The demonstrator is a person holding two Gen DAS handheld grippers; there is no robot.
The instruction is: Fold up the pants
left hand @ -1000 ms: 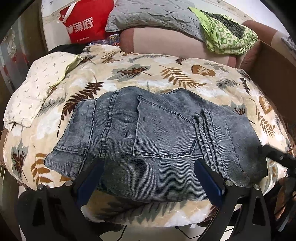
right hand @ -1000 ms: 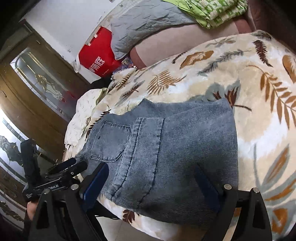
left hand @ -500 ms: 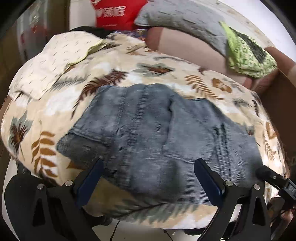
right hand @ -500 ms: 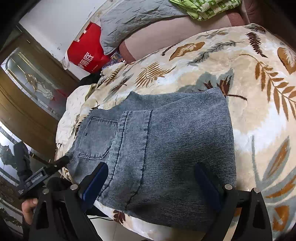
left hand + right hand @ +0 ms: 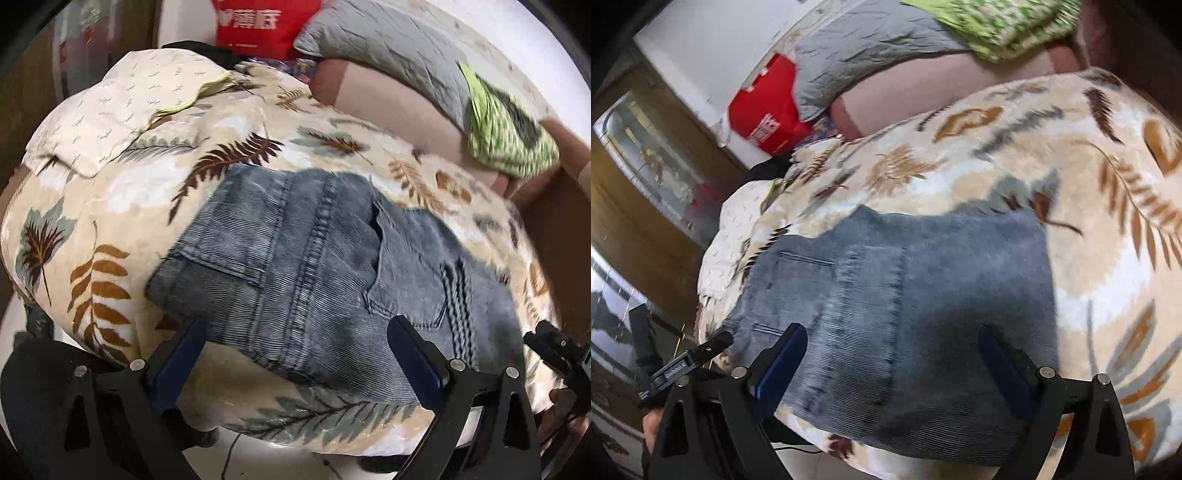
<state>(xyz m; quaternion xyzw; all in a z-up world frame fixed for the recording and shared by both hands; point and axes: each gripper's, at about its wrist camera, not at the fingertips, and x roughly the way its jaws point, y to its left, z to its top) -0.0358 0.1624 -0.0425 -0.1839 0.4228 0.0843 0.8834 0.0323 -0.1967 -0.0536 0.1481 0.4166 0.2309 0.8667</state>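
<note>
Folded grey pants centre frame on leaf-print blanket. Left gripper and right gripper both spread wide, released, holding nothing. Red bag top, contents unseen.

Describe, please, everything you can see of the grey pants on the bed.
The grey pants look like faded corduroy-ribbed denim, folded into a compact, roughly rectangular bundle. A back pocket, a stitched seam and a braided trim stripe show. They lie flat near the edge of the leaf-print blanket, touching only it; neither hand-held gripper holds them.
</note>
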